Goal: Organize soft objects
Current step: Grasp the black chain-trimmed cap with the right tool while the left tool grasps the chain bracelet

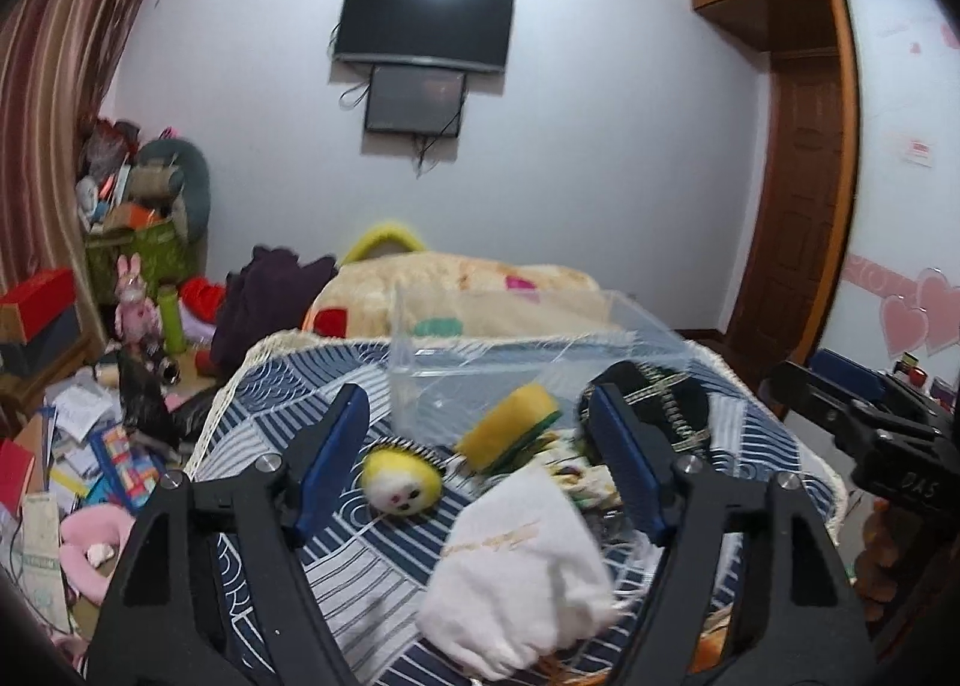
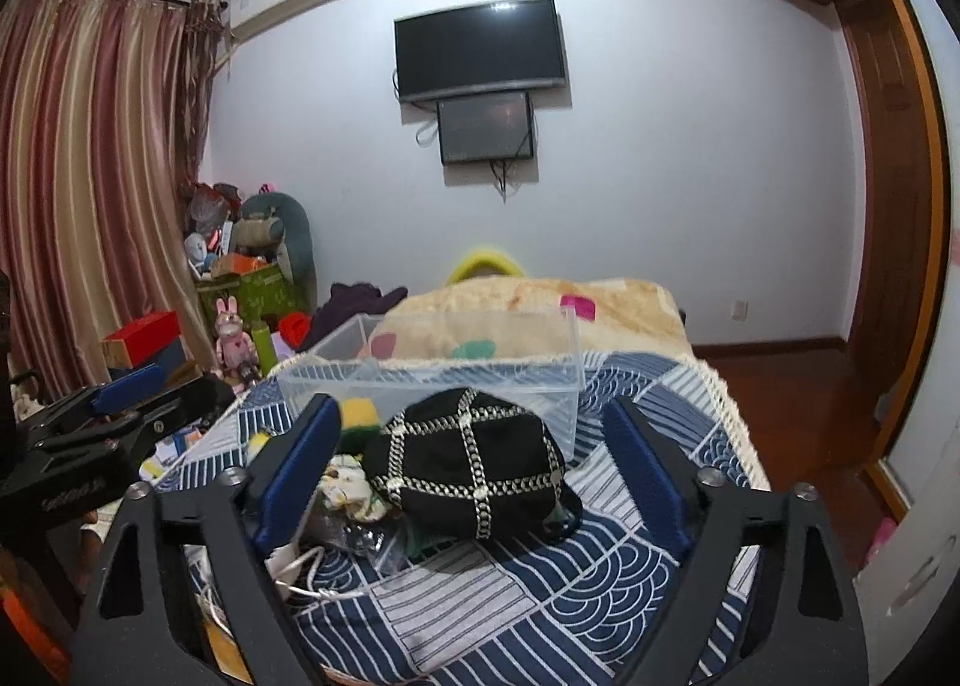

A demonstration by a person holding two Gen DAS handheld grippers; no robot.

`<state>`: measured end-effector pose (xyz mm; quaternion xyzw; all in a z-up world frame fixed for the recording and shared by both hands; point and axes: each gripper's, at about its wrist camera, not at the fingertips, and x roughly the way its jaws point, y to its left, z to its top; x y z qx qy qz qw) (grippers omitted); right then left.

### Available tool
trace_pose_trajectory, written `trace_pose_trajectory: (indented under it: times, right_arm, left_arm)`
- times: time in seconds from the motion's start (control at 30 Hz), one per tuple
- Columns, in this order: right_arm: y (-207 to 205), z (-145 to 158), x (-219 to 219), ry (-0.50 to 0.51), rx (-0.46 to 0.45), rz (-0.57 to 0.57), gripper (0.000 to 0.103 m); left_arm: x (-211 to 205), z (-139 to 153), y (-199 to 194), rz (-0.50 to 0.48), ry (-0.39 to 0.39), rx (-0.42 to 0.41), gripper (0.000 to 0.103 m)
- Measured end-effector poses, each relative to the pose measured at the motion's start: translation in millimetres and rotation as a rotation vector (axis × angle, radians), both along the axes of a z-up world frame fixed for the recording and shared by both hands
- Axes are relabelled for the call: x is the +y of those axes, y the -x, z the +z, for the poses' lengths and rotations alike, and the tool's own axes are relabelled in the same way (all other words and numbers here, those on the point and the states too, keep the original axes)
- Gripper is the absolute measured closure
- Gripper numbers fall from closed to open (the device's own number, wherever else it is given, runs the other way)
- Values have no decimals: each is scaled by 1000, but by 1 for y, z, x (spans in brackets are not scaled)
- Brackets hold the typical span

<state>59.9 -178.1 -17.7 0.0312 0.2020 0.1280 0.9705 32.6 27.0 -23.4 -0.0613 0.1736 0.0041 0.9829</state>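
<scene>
Right gripper (image 2: 474, 467) wide open, empty, straddling black cap (image 2: 471, 467); left gripper (image 1: 480, 464) likewise; pinch crown centrally, lift into clear bin (image 2: 432, 380).

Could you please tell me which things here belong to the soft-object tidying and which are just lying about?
Job:
clear plastic bin
black hat
yellow sponge
yellow plush toy
white cloth

Lying about:
wall TV
striped curtains
pink bunny doll

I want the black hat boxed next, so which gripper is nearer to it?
Right. The right gripper is open with the black hat sitting between its fingers. The left gripper is open over the white cloth, with the hat off beyond its right finger.
</scene>
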Motion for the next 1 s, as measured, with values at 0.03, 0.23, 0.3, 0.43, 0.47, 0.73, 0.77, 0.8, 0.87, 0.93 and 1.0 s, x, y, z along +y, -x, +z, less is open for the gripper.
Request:
trace_pose_trajectory:
  times: [0.03,0.23,0.3,0.43,0.47,0.73,0.77,0.8,0.87,0.93,1.0]
  right_arm:
    - [-2,-3,-1,-3,14,2,19]
    - [-21,-20,-6,-28,103,6,25]
    - [-26,-24,-5,-26,122,8,26]
    - [-35,-32,-5,-19,154,12,29]
    - [-36,-33,-4,-16,159,14,29]
    - [-48,-41,3,6,186,37,29]
    - [-50,-43,4,6,193,40,29]
    - [-51,-44,4,6,198,43,29]
    - [-55,-47,4,5,213,50,29]
    - [-59,-50,5,3,230,57,29]
    - [-61,-52,7,7,236,60,29]
  left_arm:
    - [3,-4,-4,10,4,14,30]
    - [20,-24,-24,57,9,80,40]
    - [25,-31,-31,64,13,105,42]
    - [34,-43,-46,64,20,154,47]
    - [36,-45,-50,60,24,164,47]
    - [43,-54,-77,-12,69,230,53]
    - [44,-55,-80,-17,80,240,56]
    - [46,-58,-83,-19,91,252,59]
    - [47,-61,-86,-5,99,266,66]
    - [51,-62,-86,7,100,261,73]
    - [51,-63,-87,6,102,260,74]
